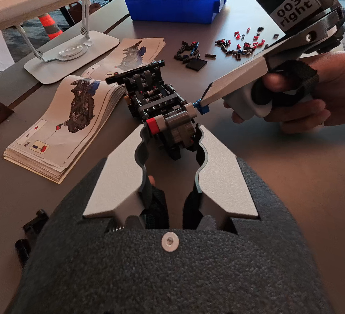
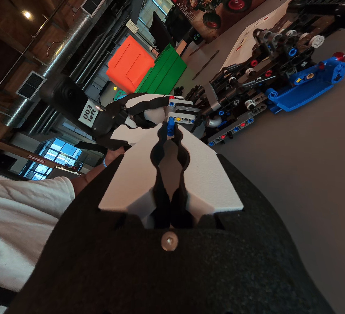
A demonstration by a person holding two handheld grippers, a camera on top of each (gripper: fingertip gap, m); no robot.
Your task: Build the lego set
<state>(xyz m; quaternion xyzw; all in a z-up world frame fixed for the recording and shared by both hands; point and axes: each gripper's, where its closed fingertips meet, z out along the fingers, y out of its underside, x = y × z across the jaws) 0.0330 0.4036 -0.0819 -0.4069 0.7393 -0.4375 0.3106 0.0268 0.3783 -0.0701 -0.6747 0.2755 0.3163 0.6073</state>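
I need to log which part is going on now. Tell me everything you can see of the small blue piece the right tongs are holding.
The small blue pin is a short plastic connector, bright blue and ridged, with a collar showing at its outer end. The right tongs pinch it between their dark fingertips, shut on it. Its free tip meets a light grey block at the side of the lego chassis, which the left tongs grip at its near end. Whether it is already seated cannot be told.

The left grey-fingered, black-bodied tool point(image 1: 170, 137) clamps around the model's near end. The right tool point(image 2: 170, 129), tilted sideways, pinches a small blue pin.
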